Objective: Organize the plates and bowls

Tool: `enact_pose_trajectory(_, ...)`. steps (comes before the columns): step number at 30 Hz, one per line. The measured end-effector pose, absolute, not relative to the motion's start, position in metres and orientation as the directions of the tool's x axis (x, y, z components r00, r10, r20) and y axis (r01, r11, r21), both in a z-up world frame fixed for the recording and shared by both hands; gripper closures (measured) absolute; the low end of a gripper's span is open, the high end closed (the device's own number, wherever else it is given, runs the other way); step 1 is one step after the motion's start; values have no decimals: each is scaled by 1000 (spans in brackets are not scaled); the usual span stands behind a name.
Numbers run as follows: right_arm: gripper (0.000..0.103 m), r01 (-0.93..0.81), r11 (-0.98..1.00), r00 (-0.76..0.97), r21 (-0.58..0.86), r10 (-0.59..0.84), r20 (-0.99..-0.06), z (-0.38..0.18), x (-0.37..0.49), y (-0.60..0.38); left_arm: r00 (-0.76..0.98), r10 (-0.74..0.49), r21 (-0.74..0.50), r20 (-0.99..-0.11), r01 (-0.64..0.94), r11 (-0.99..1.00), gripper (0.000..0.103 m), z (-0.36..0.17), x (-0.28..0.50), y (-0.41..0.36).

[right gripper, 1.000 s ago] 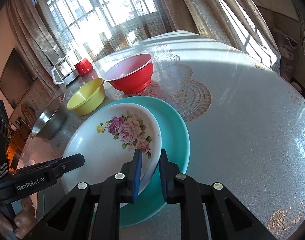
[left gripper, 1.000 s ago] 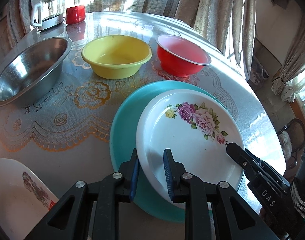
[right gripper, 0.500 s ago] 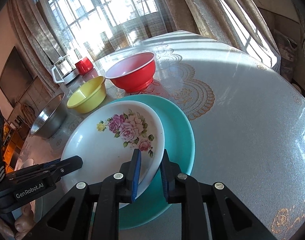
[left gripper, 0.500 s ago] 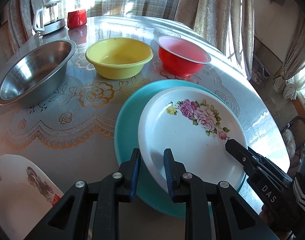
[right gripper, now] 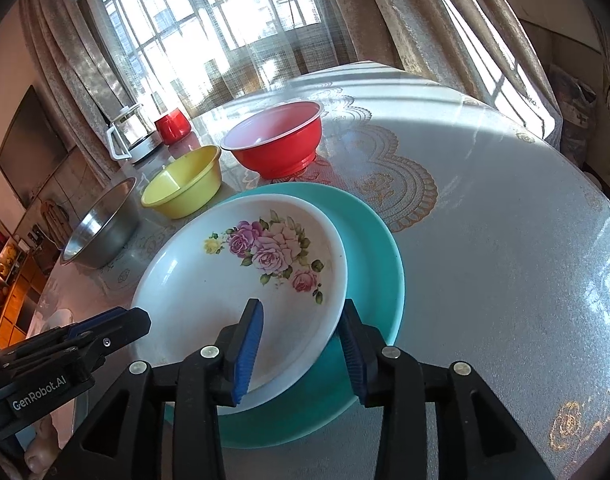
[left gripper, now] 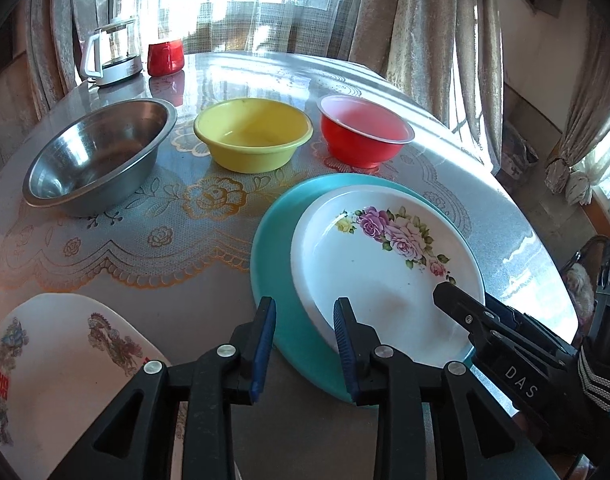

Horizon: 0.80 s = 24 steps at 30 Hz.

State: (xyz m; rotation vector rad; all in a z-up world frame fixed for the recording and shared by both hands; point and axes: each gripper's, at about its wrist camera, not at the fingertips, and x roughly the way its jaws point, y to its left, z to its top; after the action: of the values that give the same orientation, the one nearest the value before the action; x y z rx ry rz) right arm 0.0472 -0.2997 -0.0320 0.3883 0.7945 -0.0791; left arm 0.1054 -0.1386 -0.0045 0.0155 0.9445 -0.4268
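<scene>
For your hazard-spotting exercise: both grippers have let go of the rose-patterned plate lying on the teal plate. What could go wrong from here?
1. The rose plate sits off-centre on the teal plate, so it may slide if bumped.
2. The right gripper has open jaws straddling the rose plate's rim, so pulling back could catch it.
3. The dragon-print plate lies near the left gripper and could be knocked.

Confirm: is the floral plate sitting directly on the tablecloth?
No, the floral plate rests on the teal plate, whose rim shows around it.
</scene>
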Motion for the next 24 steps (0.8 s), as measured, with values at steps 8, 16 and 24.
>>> enact_pose_trajectory(8,49,237,913,714,331,67,-697,-26,36,-301,541,-337,-155,-771,354,922,68,3,87,-119)
enact_pose_trajectory(16,46,206,916,749,345,80,-658,-9,28,-290,564,-344,-174,-751,333,927,65,11,74,-91)
enact_pose_trajectory(24,45,112,919,760,379,167,-628,2,28,-268,588,-393,-229,-707,336,914,62,23,65,-68)
